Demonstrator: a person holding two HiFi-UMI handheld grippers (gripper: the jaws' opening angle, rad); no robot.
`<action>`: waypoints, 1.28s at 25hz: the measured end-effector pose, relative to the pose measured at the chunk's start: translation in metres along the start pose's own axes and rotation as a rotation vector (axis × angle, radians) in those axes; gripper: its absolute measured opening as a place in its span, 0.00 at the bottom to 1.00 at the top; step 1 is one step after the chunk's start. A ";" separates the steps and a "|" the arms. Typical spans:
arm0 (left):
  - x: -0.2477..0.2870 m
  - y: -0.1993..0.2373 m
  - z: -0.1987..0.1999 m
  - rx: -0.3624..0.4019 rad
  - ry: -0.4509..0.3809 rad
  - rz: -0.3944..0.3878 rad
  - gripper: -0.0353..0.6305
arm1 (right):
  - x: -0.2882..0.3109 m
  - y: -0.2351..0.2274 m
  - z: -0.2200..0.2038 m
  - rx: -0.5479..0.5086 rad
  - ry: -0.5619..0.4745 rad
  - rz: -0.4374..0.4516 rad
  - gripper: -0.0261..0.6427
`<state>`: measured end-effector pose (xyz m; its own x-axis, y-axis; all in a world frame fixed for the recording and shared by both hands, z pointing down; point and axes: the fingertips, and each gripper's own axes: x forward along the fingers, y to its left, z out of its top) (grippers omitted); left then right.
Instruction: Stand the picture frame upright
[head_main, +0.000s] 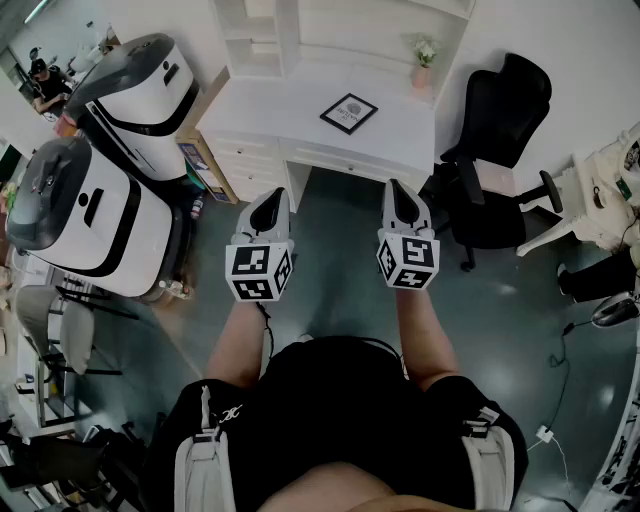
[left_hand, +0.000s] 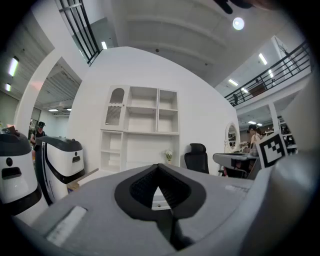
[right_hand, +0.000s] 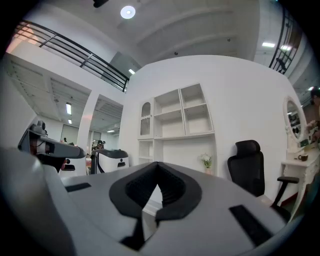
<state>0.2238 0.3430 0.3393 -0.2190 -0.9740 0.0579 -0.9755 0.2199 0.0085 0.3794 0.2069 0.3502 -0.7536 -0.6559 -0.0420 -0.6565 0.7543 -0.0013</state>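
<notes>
A black picture frame (head_main: 349, 113) lies flat on the white desk (head_main: 270, 125), toward its right half. My left gripper (head_main: 271, 202) and right gripper (head_main: 399, 194) are held side by side, level, short of the desk's front edge, both pointing at it. Each is shut with nothing between its jaws. In the left gripper view the left gripper (left_hand: 159, 170) shows its dark pads closed together, and in the right gripper view the right gripper (right_hand: 158, 167) looks the same. The frame is hidden in both gripper views.
A small vase of flowers (head_main: 424, 60) stands at the desk's back right, under a white shelf unit (left_hand: 142, 127). A black office chair (head_main: 500, 150) sits right of the desk. Two large white-and-grey machines (head_main: 85, 215) stand to the left. A cable runs over the floor at right.
</notes>
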 end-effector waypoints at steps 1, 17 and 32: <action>-0.002 -0.001 0.000 0.006 0.000 0.002 0.07 | -0.001 0.001 0.000 0.004 -0.002 0.001 0.04; -0.027 0.032 -0.001 0.023 -0.005 -0.012 0.07 | -0.001 0.049 0.003 -0.015 -0.009 0.010 0.04; -0.022 0.076 -0.004 0.040 -0.022 -0.018 0.07 | 0.022 0.070 -0.007 -0.002 -0.017 -0.033 0.04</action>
<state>0.1548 0.3810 0.3426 -0.2010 -0.9789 0.0362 -0.9793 0.2000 -0.0310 0.3164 0.2449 0.3564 -0.7310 -0.6798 -0.0588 -0.6810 0.7323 -0.0008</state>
